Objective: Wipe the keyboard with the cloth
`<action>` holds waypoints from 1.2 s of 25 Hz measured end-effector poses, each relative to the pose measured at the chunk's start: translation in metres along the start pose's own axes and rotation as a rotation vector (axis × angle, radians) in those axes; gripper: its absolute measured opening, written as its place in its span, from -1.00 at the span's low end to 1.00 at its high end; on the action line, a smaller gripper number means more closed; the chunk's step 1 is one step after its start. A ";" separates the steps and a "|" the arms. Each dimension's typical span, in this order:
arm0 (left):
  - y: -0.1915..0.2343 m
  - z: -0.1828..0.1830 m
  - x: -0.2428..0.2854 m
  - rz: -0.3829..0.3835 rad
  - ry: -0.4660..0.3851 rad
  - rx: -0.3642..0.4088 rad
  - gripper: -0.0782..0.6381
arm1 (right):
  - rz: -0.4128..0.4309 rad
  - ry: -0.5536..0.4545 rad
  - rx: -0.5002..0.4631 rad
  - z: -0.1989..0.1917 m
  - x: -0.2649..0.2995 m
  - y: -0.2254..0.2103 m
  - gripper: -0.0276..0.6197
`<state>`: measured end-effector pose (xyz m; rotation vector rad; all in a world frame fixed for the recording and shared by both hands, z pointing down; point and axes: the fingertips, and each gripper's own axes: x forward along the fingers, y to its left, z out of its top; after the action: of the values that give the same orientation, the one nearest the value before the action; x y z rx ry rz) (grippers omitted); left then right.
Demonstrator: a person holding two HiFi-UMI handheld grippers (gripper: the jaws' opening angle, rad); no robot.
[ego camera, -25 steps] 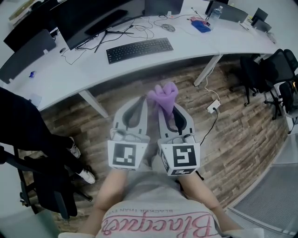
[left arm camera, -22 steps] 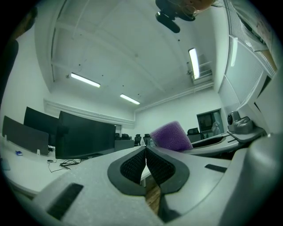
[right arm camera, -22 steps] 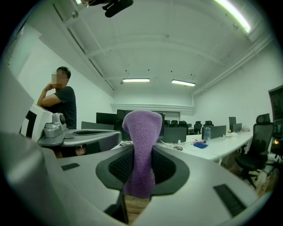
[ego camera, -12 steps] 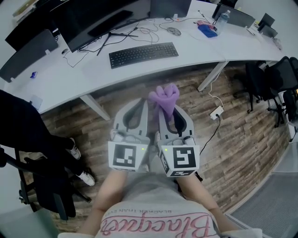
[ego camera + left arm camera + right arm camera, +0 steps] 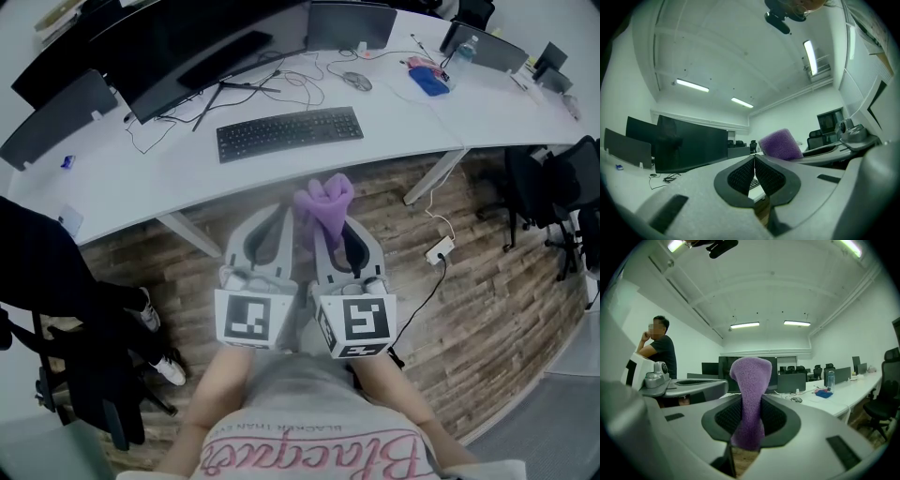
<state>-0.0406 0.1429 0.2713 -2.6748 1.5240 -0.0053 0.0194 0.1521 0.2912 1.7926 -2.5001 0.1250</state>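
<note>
A: While the head view looks down, how are the hands posed?
B: Left gripper (image 5: 279,217) and right gripper (image 5: 328,230) side by side at the waist, pointing toward the keyboard (image 5: 289,133) on the desk (image 5: 141,173).
A: Left gripper view?
B: Jaws pressed together, empty.
A: Right gripper view?
B: Jaws pinch the purple cloth (image 5: 749,380), which stands upright.

The cloth (image 5: 749,390) looked soft and nubbly between the knurled pads (image 5: 727,417) of the matt grey plastic right gripper (image 5: 748,425), the keyboard (image 5: 289,132) on the smooth white desk (image 5: 141,173) was matt black plastic, and beneath that desk lay grainy wood flooring (image 5: 469,309).
</note>
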 end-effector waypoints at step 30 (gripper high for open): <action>0.069 -0.028 0.182 0.231 0.075 -0.002 -0.76 | 0.286 0.058 -0.008 0.005 0.188 -0.096 -0.64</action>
<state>-0.0078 -0.0495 0.2899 -2.5096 1.8472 -0.0935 0.0499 -0.0558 0.3075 1.3967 -2.6935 0.1767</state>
